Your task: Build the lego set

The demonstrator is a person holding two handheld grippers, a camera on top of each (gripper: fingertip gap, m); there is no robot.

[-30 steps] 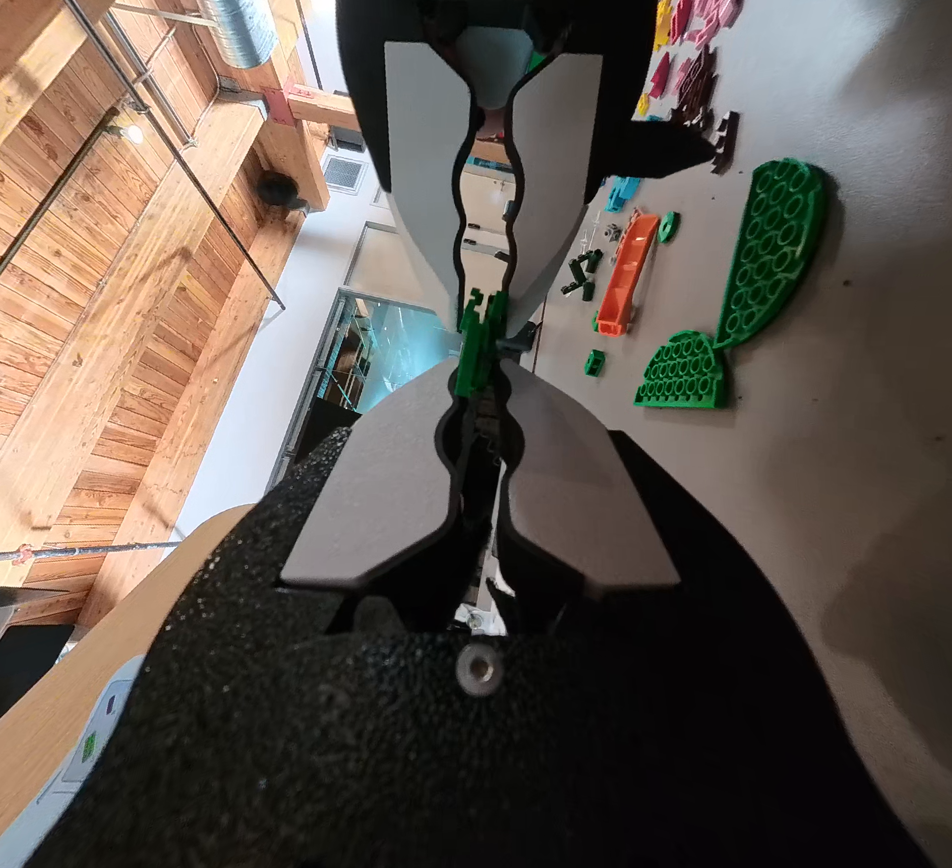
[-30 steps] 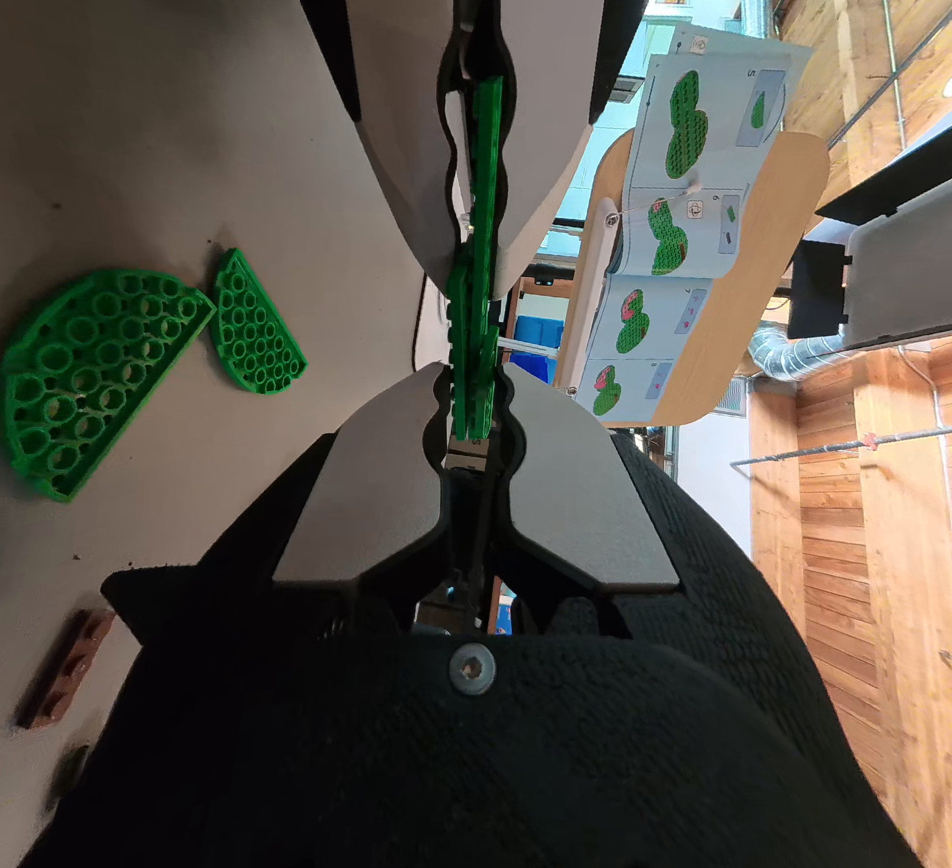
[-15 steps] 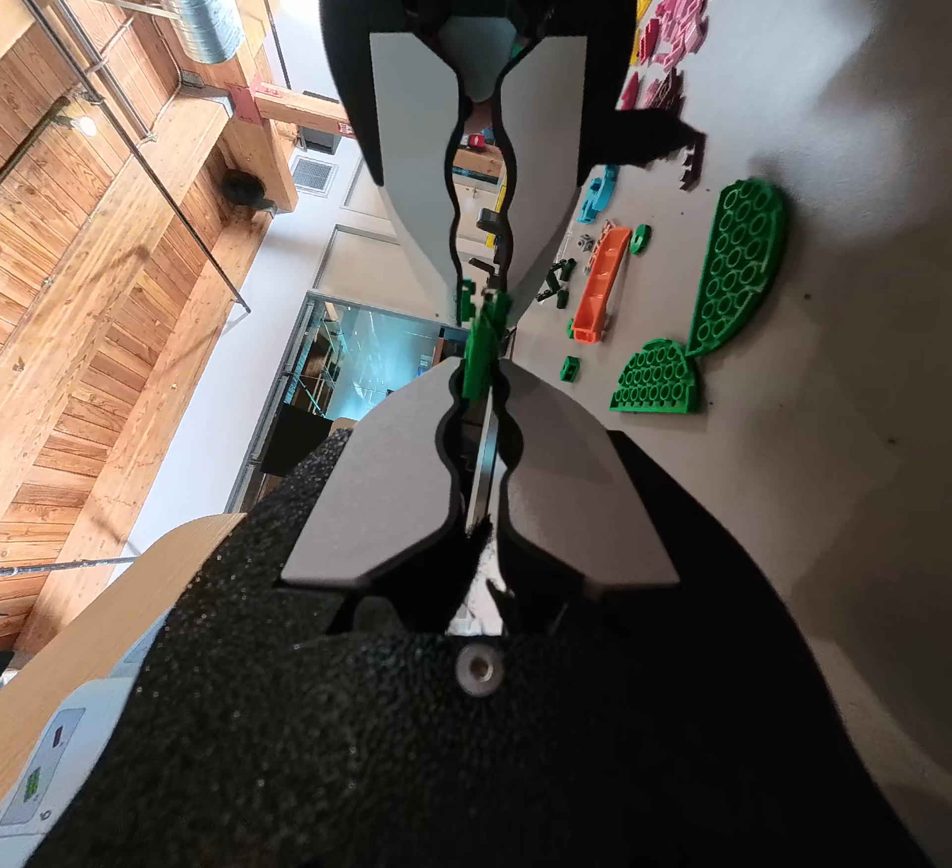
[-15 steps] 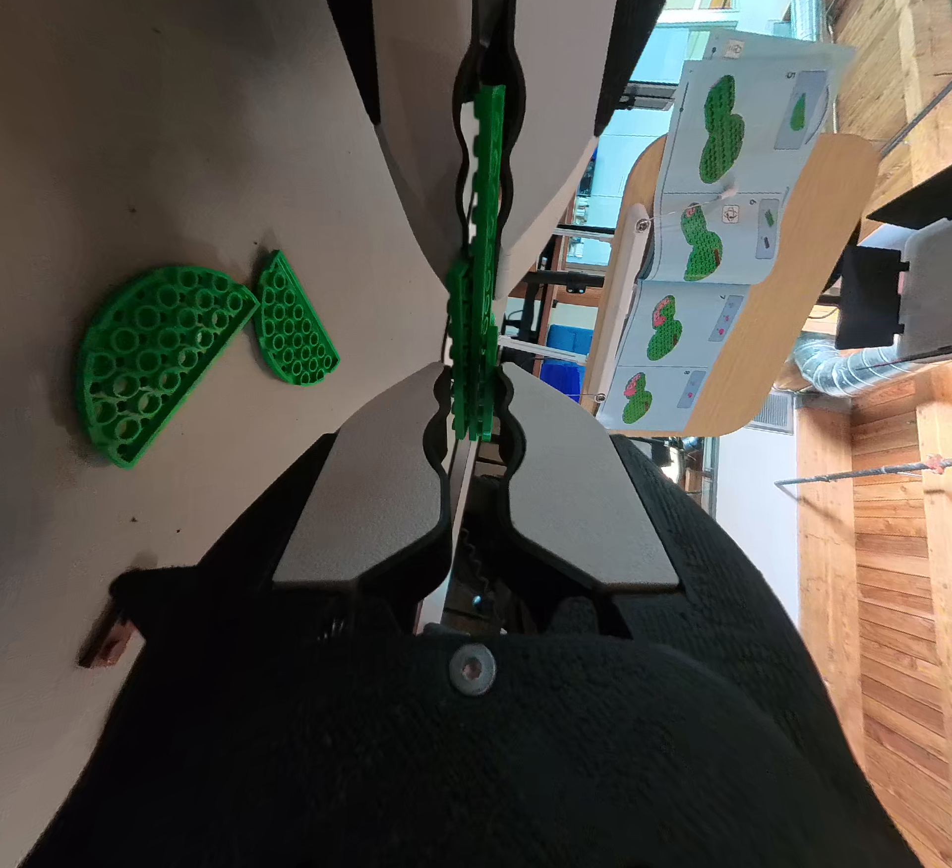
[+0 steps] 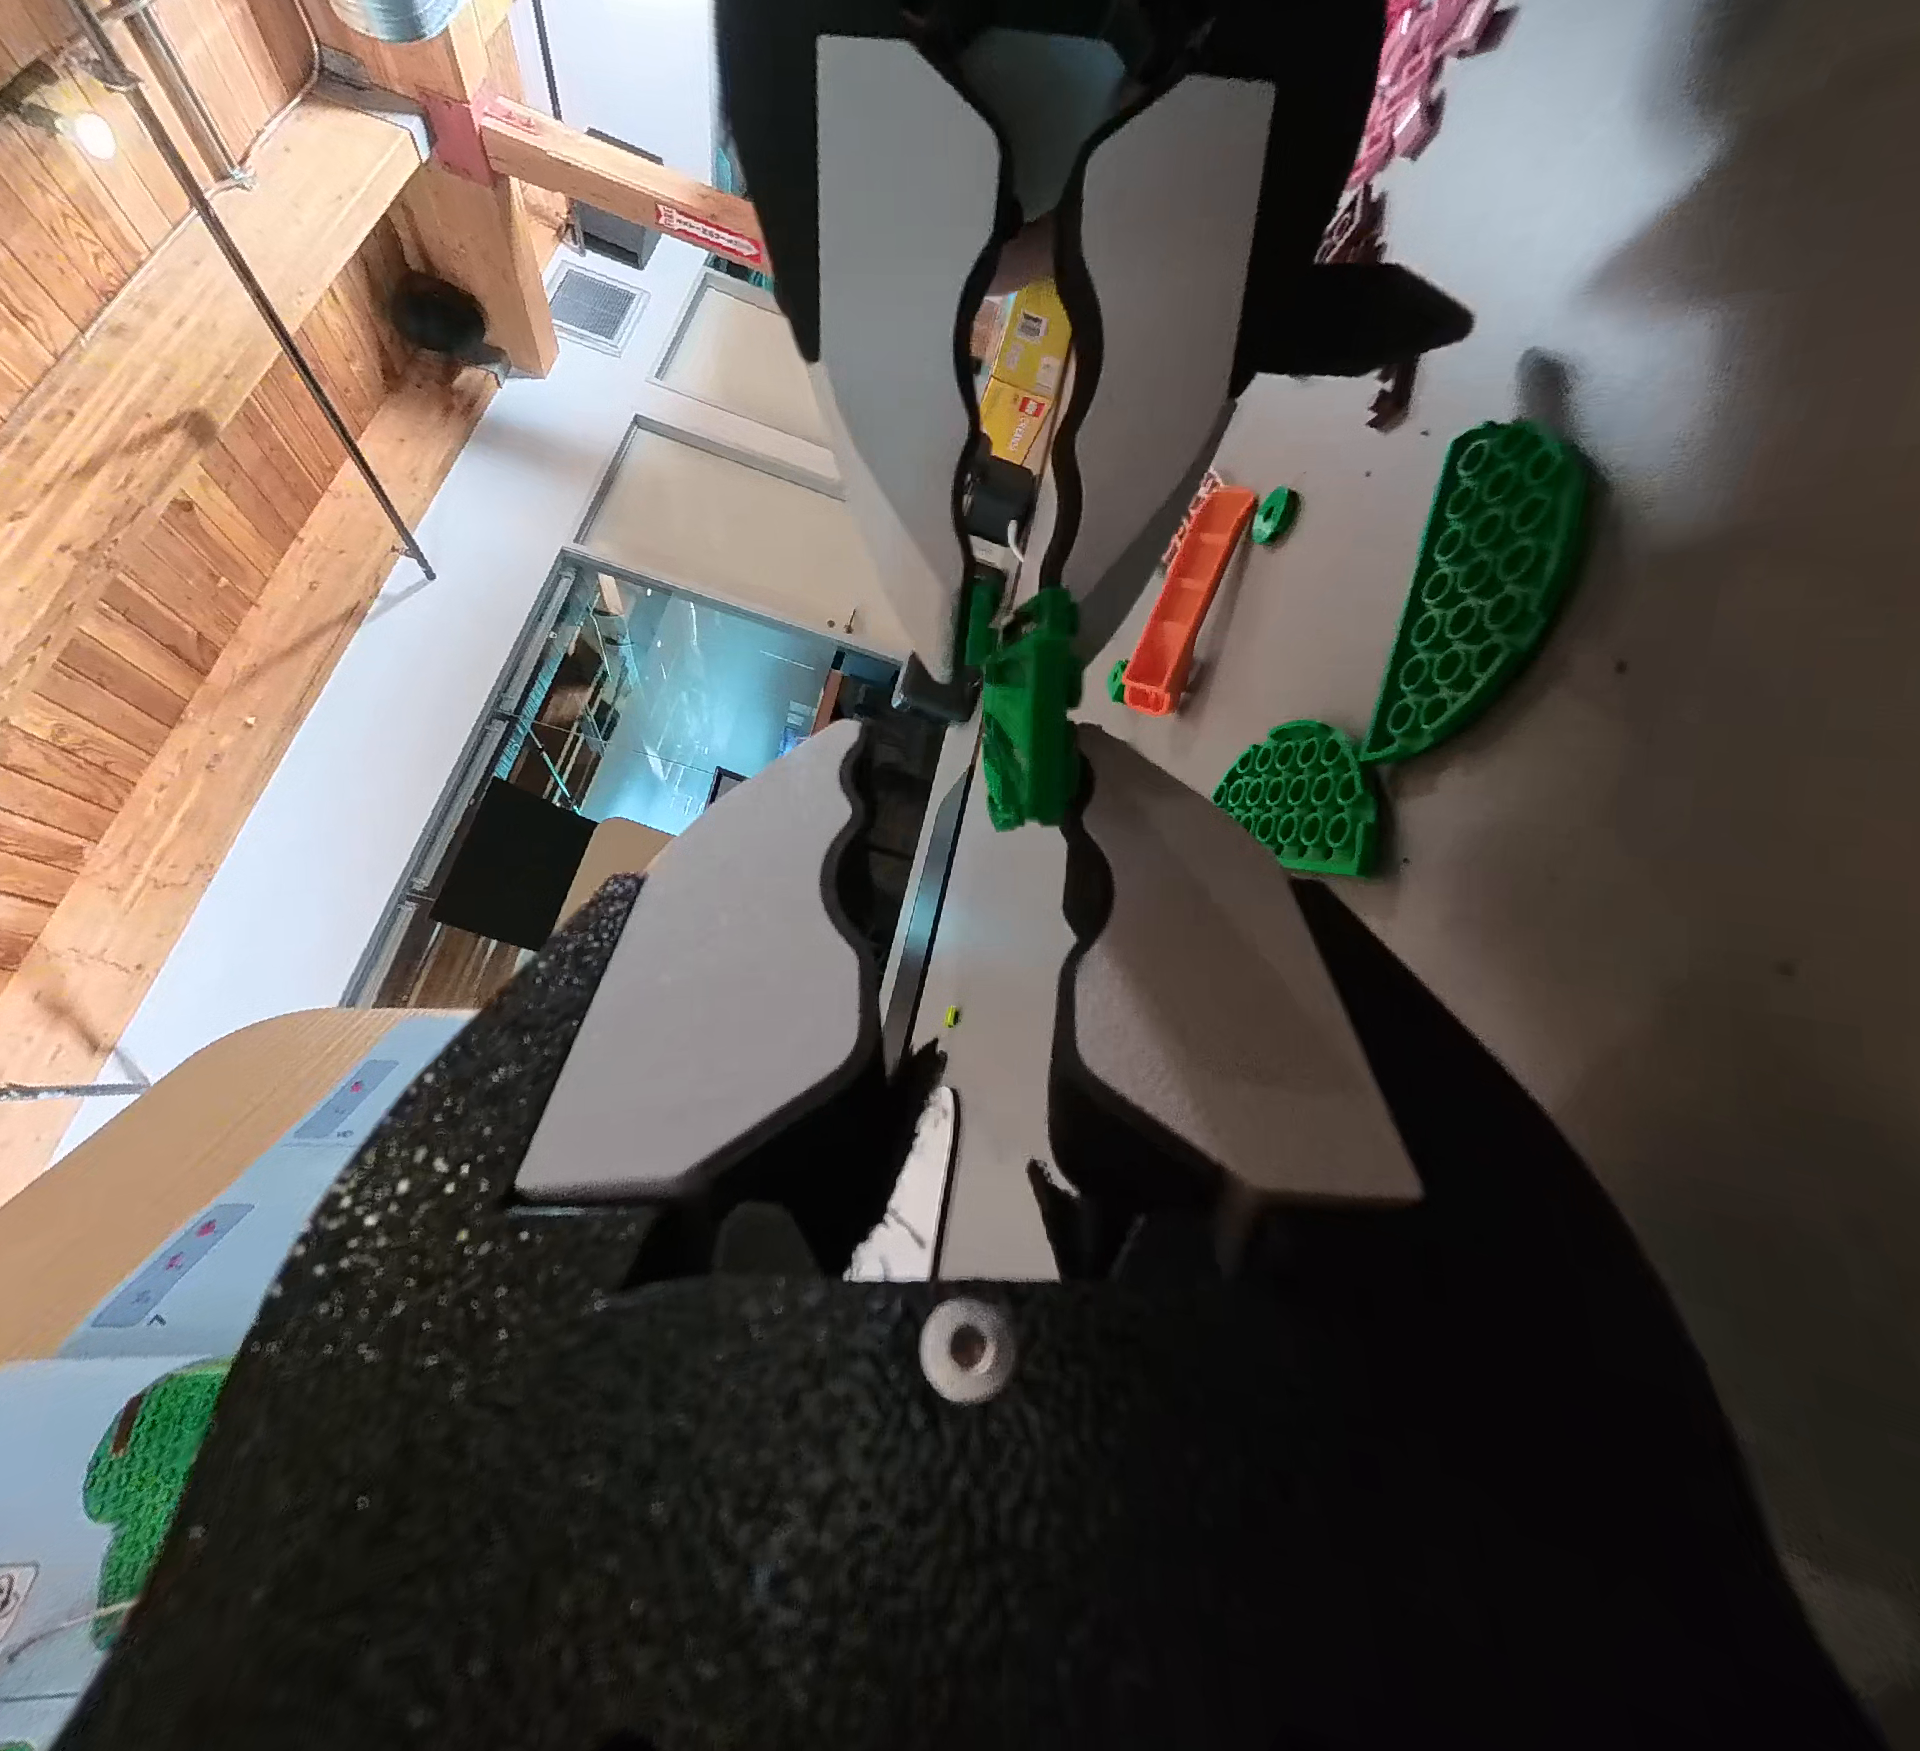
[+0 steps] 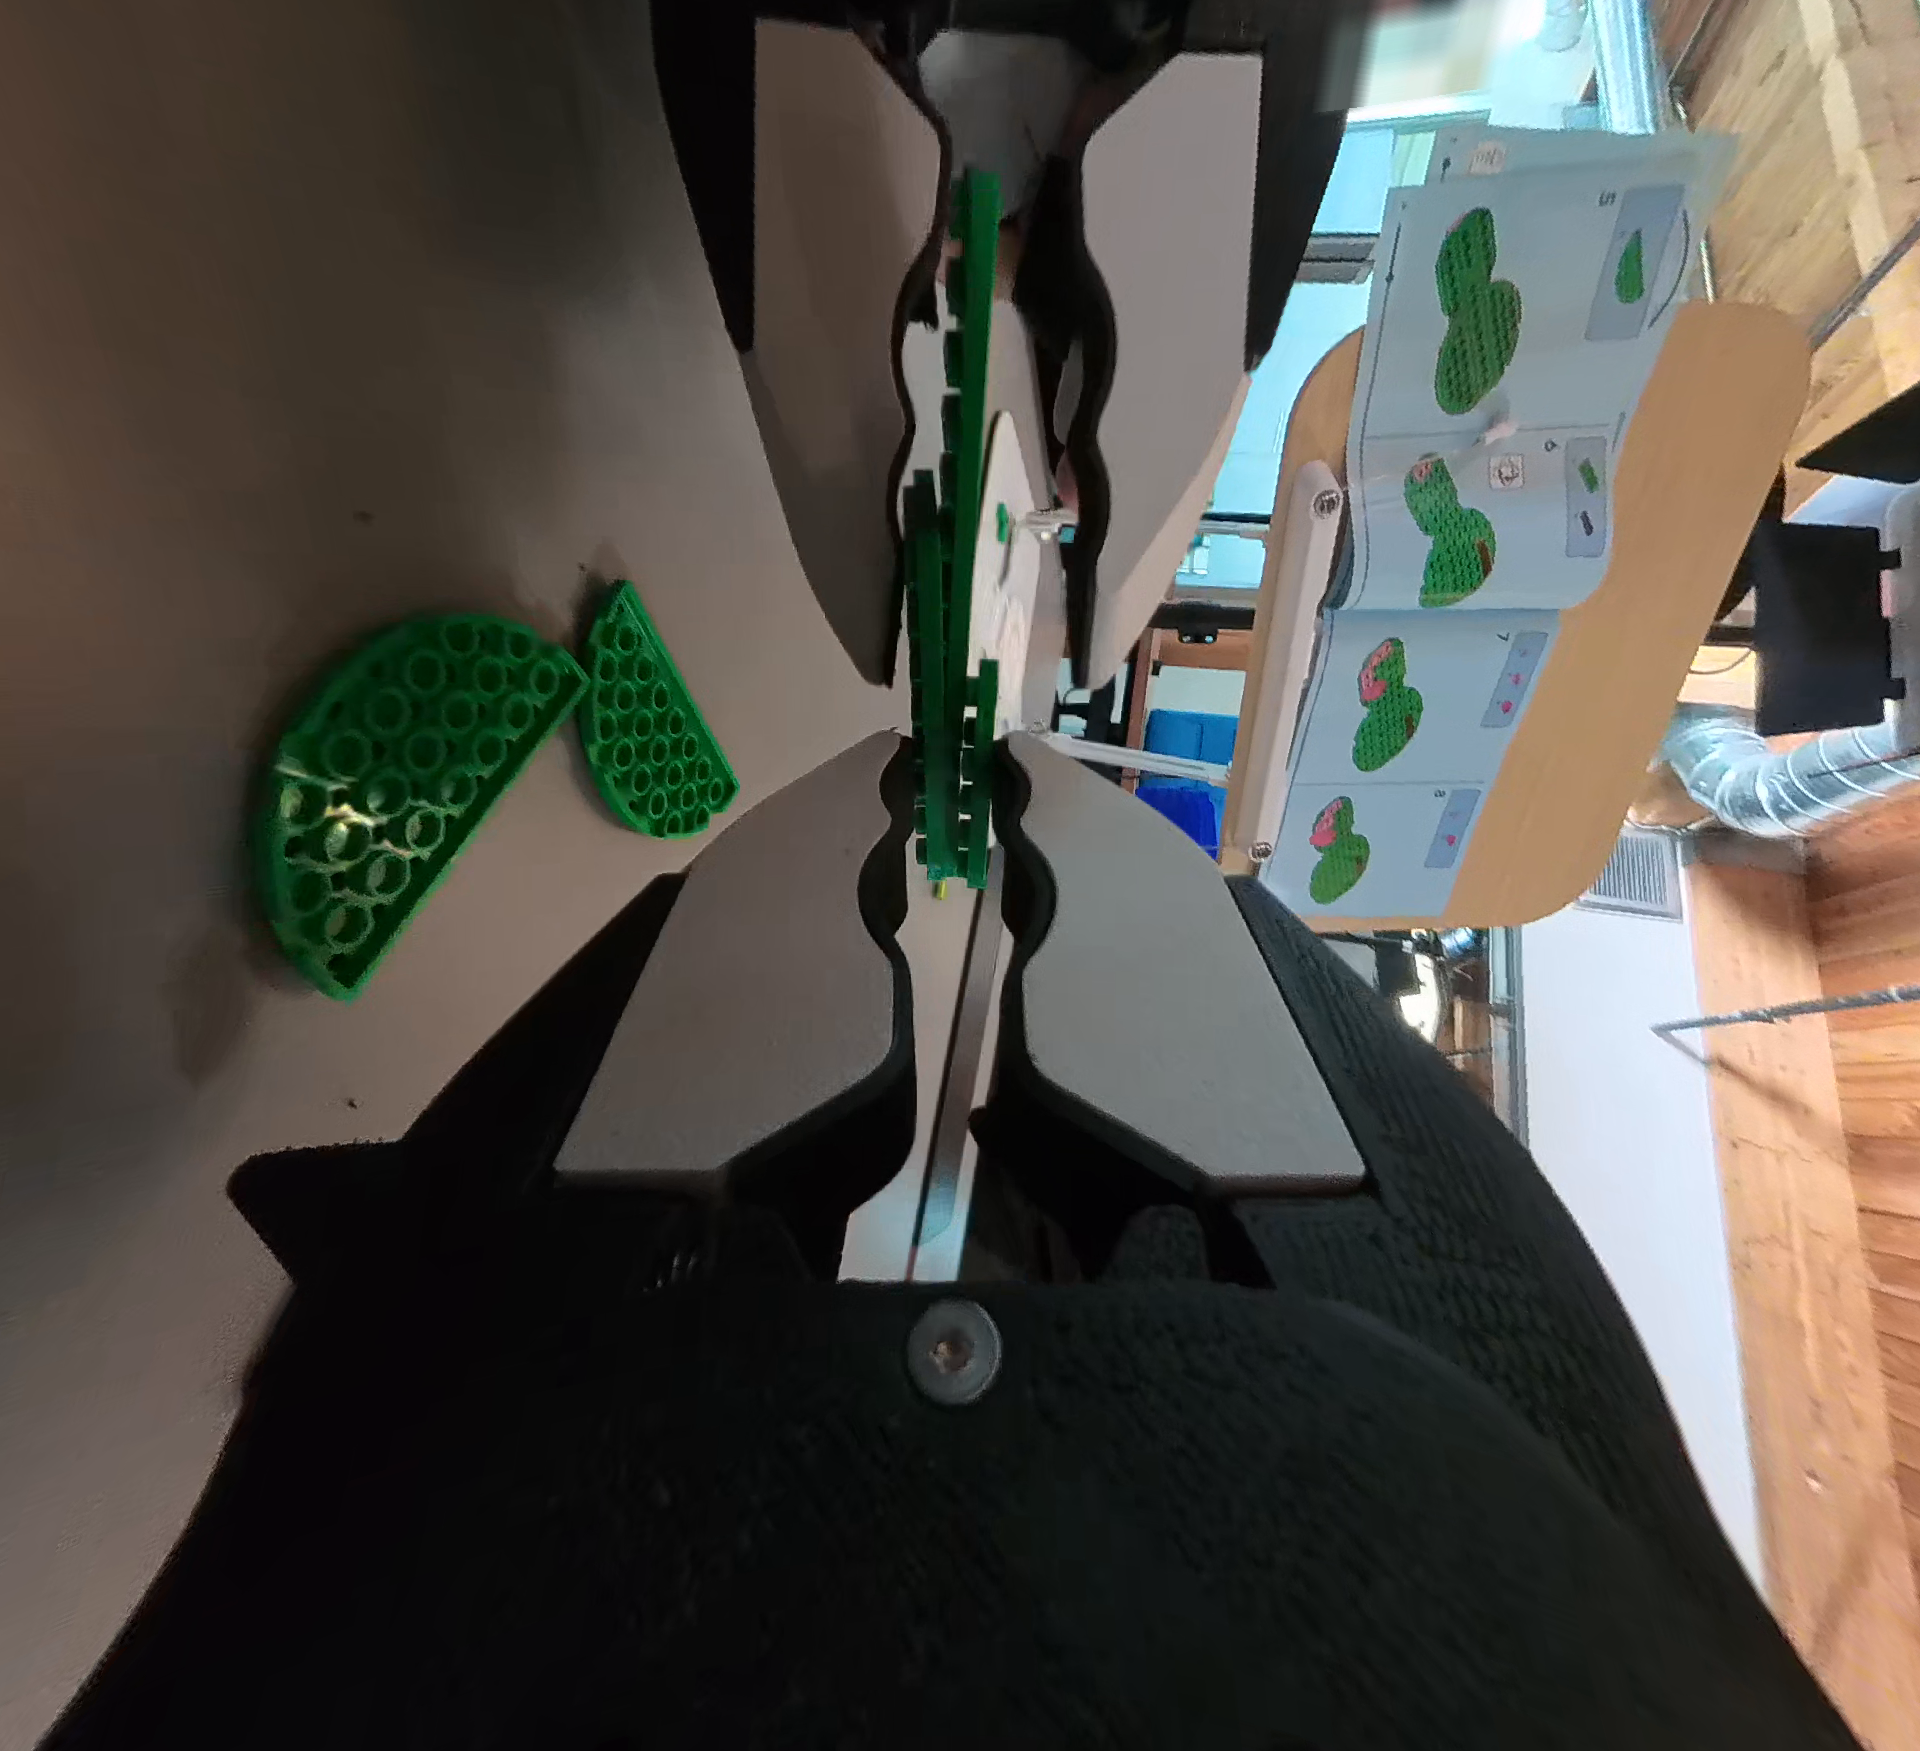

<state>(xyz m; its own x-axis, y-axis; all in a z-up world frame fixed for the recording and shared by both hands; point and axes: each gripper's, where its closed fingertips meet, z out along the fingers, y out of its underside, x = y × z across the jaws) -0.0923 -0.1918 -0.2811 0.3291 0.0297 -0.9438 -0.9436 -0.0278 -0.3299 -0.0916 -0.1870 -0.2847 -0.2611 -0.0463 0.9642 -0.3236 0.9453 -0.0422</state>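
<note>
My left hand-held gripper [image 5: 961, 735] has spread apart since half a second ago, when it was clamped on the stack of flat green lego plates [image 5: 1029, 714]; now only its right finger [image 5: 1195, 932] sits against the stack. My right hand-held gripper [image 6: 951, 740] is still pinched on that stack [image 6: 951, 745], held edge-on in the air between both tools. On the grey table [image 6: 312, 247], the large green half-round lego plate [image 6: 400, 787] and small green half-round lego plate [image 6: 649, 730] lie studs-down, corners nearly touching, unchanged. Orange lego beam [image 5: 1190, 600] near them. Open instruction booklet [image 6: 1475, 538] on its wooden stand.
</note>
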